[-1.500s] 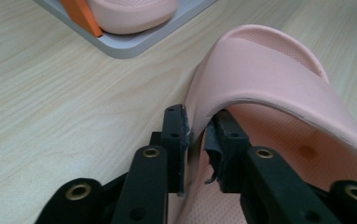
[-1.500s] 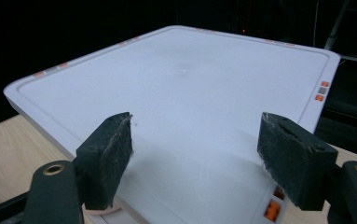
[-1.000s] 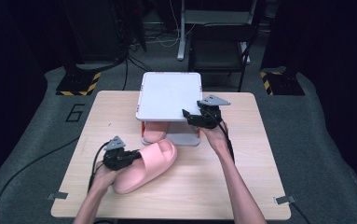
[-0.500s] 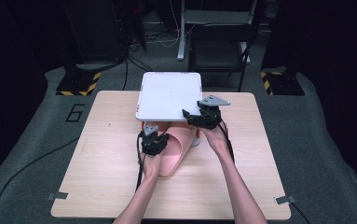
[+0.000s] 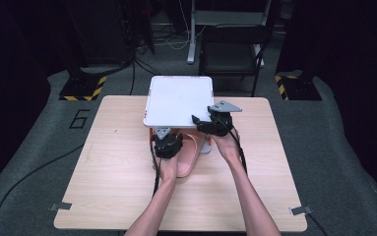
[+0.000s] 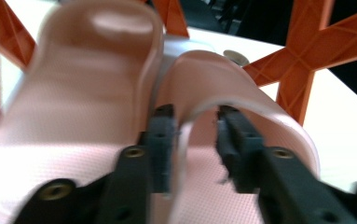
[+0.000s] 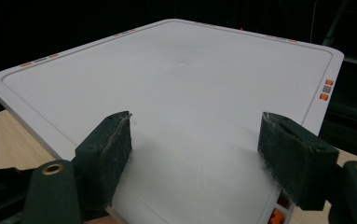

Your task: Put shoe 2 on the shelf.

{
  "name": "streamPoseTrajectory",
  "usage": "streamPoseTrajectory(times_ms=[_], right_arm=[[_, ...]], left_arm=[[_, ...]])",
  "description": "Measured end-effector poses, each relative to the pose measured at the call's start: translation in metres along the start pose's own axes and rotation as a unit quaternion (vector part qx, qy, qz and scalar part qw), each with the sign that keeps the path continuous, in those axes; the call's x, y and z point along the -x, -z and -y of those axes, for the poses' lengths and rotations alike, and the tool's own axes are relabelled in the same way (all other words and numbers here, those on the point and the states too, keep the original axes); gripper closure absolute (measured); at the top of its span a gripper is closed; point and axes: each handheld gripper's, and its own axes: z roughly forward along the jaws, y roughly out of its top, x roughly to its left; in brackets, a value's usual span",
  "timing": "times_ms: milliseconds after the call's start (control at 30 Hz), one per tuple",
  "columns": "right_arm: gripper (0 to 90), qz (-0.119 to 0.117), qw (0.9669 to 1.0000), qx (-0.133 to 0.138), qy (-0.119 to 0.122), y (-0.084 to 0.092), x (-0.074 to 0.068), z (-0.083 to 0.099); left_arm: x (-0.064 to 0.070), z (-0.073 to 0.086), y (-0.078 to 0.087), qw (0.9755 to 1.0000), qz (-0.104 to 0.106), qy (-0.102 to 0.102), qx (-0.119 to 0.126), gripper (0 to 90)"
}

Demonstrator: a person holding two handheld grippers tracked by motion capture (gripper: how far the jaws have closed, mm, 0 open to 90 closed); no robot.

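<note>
**Pink slipper now under the white shelf top, left jaws easing off**

Pink foam first: in the high view, the slipper (image 5: 187, 158) lies with its toe tucked beneath the near edge of the white shelf top (image 5: 178, 101), heel poking out toward me. A second ago it sat out on the open wooden table (image 5: 102, 172), well to the left of the shelf top; half a second ago it was already pushed in under it. My left gripper (image 5: 168, 144) rests over the slipper's left side, just at the shelf top's near edge. My right gripper (image 5: 211, 124) sits on the shelf top's near right corner, same spot as in both earlier frames.

Left gripper view: two slippers side by side beneath the shelf top, the first slipper (image 6: 87, 88) on the left, the one I carried in on the right. The strap (image 6: 199, 100) of the carried one runs between my two black jaws. The jaws have just been opening; there is a gap beside each pad, so I read the strap as released, though blur keeps me from being sure about the left pad. Orange legs (image 6: 306, 60) of the shelf frame the pair.

Right gripper view: the jaws stand wide apart over the shelf top's white surface (image 7: 190, 93), nothing pinched between them; whether the pads bear down on it I cannot tell.

My judgement: the second slipper is placed beside its mate, and the next move is backing the left gripper out from under the shelf top without dragging the strap.
</note>
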Motion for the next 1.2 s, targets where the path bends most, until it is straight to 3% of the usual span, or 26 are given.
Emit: streamPoseTrajectory(times_ms=[33,100,167,200,233,267,333,433,500,533,567,633,733,767,867,933,967,1000,1100,1200], right_arm=[[25.6,0.0,1.0,0.0,0.0,0.0,0.0,0.0],[25.6,0.001,1.0,0.0,0.003,0.0,0.0,0.0],[25.6,0.001,1.0,0.0,0.002,0.0,0.0,0.0],[25.7,0.001,1.0,0.0,0.002,0.0,0.0,0.0],[25.6,0.0,1.0,-0.001,0.0,0.0,0.0,0.0],[25.6,0.0,1.0,0.002,0.002,0.0,0.0,0.0],[25.7,0.0,1.0,-0.001,0.001,0.0,0.0,0.0],[25.7,0.001,1.0,-0.001,0.001,0.0,0.0,0.0],[25.9,0.003,1.0,-0.002,0.001,0.0,-0.001,0.0],[26.0,0.002,1.0,-0.002,0.001,0.0,-0.001,0.0],[26.1,0.003,1.0,-0.002,0.0,0.0,-0.001,0.0],[26.8,0.003,1.0,0.0,0.001,0.0,0.0,-0.001],[27.4,0.005,1.0,-0.003,-0.004,0.001,-0.001,-0.001],[27.7,0.005,1.0,-0.002,-0.005,0.001,0.0,-0.001],[28.6,0.002,1.0,-0.004,-0.003,0.001,0.001,-0.001],[28.6,0.002,1.0,-0.005,-0.003,0.001,0.001,-0.001],[28.6,0.003,1.0,-0.006,-0.004,0.002,0.001,-0.001],[28.7,0.003,1.0,-0.005,-0.003,0.002,0.001,-0.001],[28.6,0.003,1.0,-0.005,-0.004,0.001,0.001,-0.001],[28.6,0.003,1.0,-0.005,-0.005,0.001,0.001,-0.001]], left_arm=[[-0.005,-0.001,0.004,0.9996,0.022,-0.015,-0.008,55.0],[-0.016,-0.001,0.016,0.9978,0.04,-0.051,-0.014,47.1],[-0.028,0.002,0.028,0.9929,0.093,-0.073,-0.014,40.4],[-0.034,0.003,0.035,0.9878,0.126,-0.089,-0.023,34.8],[-0.041,0.004,0.042,0.9806,0.156,-0.113,-0.035,30.5],[-0.047,0.006,0.05,0.9715,0.176,-0.151,-0.048,25.9],[-0.052,0.013,0.064,0.9568,0.205,-0.197,-0.062,20.3],[-0.059,0.023,0.076,0.9395,0.234,-0.234,-0.089,13.7],[-0.061,0.029,0.079,0.9324,0.243,-0.244,-0.109,12.3],[-0.06,0.031,0.078,0.9313,0.237,-0.253,-0.113,12.4],[-0.059,0.033,0.076,0.9283,0.234,-0.263,-0.12,13.1],[-0.054,0.037,0.069,0.9251,0.241,-0.262,-0.131,15.0],[-0.043,0.045,0.059,0.9191,0.232,-0.277,-0.158,16.9],[-0.04,0.048,0.057,0.918,0.228,-0.282,-0.161,18.7],[-0.035,0.049,0.051,0.9232,0.209,-0.285,-0.15,22.2],[-0.033,0.049,0.047,0.928,0.202,-0.279,-0.144,23.6],[-0.033,0.049,0.047,0.928,0.202,-0.279,-0.144,24.5],[-0.03,0.047,0.044,0.9327,0.19,-0.274,-0.137,25.7],[-0.025,0.043,0.038,0.9383,0.175,-0.272,-0.122,27.9],[-0.02,0.039,0.03,0.9483,0.157,-0.254,-0.107,28.2]])
